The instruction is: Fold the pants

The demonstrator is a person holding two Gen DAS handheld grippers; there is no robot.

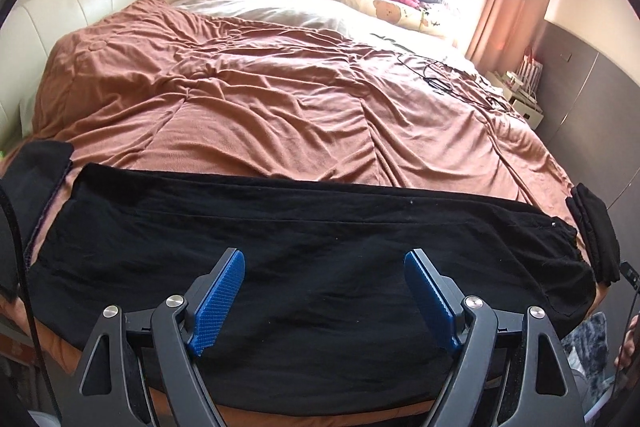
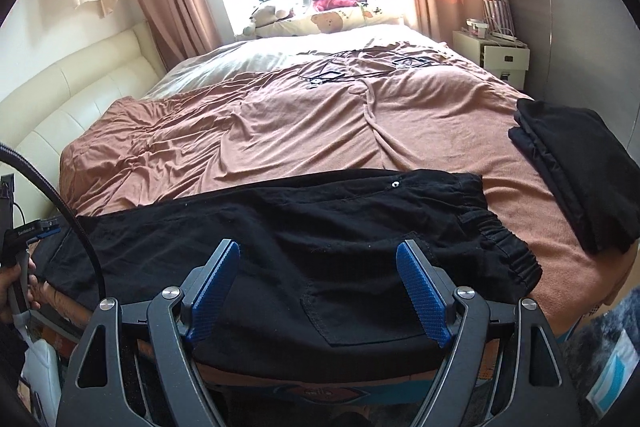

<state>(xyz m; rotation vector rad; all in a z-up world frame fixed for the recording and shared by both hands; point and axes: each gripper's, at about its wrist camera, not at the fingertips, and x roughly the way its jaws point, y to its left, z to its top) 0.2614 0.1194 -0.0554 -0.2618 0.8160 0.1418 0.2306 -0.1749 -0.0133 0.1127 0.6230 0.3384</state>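
Observation:
Black pants [image 1: 304, 247] lie flat across the near edge of the bed, legs folded together. In the right wrist view the pants [image 2: 320, 227] show their elastic waistband [image 2: 500, 239] at the right and a back pocket near the front. My left gripper [image 1: 324, 283] is open and empty, hovering over the leg part. My right gripper [image 2: 318, 275] is open and empty, hovering over the seat part near the waistband.
A brown quilt [image 1: 260, 99] covers the bed. A folded black garment [image 2: 576, 163] lies at the bed's right edge, also in the left wrist view [image 1: 596, 231]. Another black cloth [image 1: 36, 167] lies at the left. Cables [image 2: 360, 67] lie farther back. A nightstand [image 2: 496, 55] stands at the right.

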